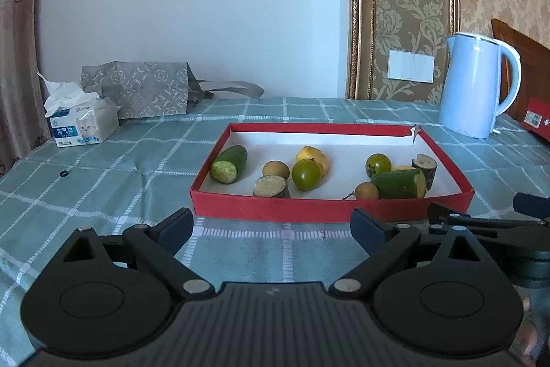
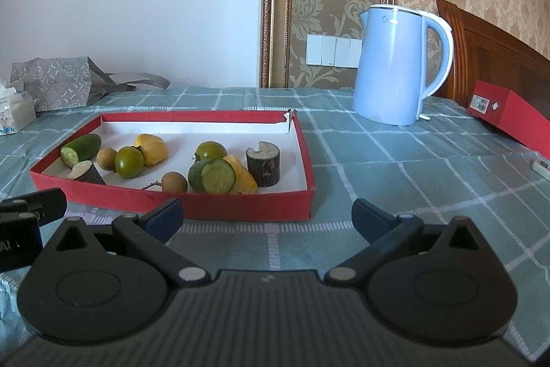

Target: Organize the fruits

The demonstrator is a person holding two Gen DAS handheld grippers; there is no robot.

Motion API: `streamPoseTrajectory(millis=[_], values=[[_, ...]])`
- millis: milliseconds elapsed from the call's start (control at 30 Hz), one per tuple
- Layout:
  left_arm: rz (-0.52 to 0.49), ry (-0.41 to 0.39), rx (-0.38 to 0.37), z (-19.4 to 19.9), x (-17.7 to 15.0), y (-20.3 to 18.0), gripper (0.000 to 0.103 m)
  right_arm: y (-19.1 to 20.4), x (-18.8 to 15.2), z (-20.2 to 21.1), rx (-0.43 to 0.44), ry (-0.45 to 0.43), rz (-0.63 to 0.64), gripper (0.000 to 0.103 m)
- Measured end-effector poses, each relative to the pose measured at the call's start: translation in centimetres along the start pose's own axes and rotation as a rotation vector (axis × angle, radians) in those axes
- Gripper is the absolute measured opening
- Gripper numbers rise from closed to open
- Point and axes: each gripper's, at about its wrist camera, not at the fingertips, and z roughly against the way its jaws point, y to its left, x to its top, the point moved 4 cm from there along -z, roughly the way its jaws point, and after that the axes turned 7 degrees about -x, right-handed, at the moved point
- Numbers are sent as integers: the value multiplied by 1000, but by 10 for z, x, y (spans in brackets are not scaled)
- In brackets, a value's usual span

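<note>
A red shallow box lies on the checked tablecloth and holds the produce. On its left are a cucumber piece, a brown longan, a dark eggplant slice, a green tomato and a yellow piece. On its right are a second green tomato, a cucumber piece, a longan and an eggplant piece. My left gripper and right gripper are open and empty, in front of the box.
A light blue kettle stands at the back right. A red box lies at the far right. A tissue box and a grey patterned bag sit at the back left. A small black ring lies on the cloth.
</note>
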Motion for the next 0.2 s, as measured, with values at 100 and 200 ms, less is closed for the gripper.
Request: streamPoseTrajectory(millis=[100,200], values=[[-7,-18,14,2,1,0,99,0,0,-1,1,4,3,103],[-25,-25,24,3,0,-2,99,1,-1,-1,3,5,2,103]])
